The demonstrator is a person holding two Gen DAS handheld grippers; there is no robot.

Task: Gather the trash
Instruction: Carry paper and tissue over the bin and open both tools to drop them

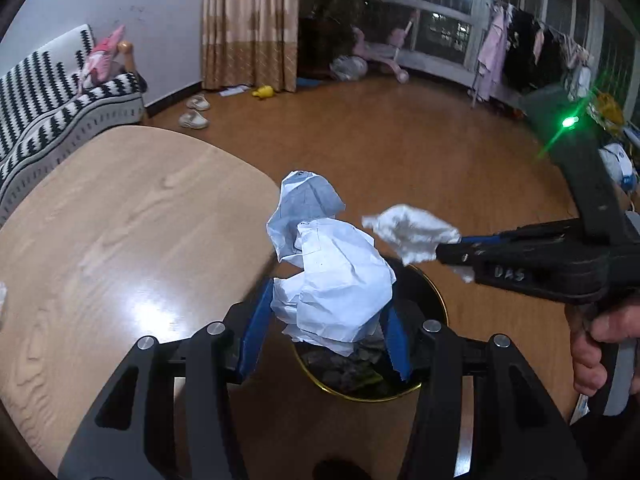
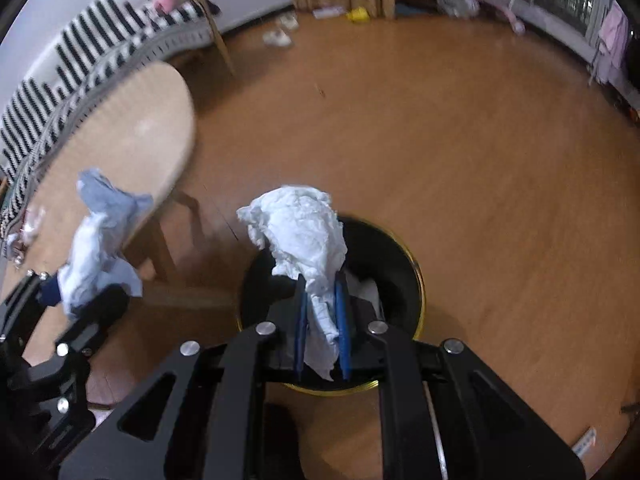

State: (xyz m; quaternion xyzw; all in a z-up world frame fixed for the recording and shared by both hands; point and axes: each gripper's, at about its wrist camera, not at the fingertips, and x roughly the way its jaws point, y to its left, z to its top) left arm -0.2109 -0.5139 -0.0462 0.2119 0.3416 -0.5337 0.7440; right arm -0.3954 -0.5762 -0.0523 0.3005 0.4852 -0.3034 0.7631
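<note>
My left gripper (image 1: 325, 340) is shut on a big crumpled ball of white paper (image 1: 332, 280), its blue pads pressed against both sides. Below it stands a black trash bin with a gold rim (image 1: 436, 300) that holds some rubbish. My right gripper (image 2: 323, 332) is shut on a crumpled white tissue (image 2: 300, 236), held above the same bin (image 2: 412, 264). In the left wrist view the right gripper (image 1: 448, 252) comes in from the right with the tissue (image 1: 412, 232) just over the bin. In the right wrist view the left gripper (image 2: 76, 292) and its paper (image 2: 100, 240) show at the left.
A round light-wood table (image 1: 120, 240) stands just left of the bin, with small scraps near its edge (image 2: 24, 232). Behind it is a black-and-white striped sofa (image 1: 40, 108). Shoes (image 1: 194, 114), a yellow toy (image 1: 263, 91) and a clothes rack (image 1: 520, 48) lie further off on the wooden floor.
</note>
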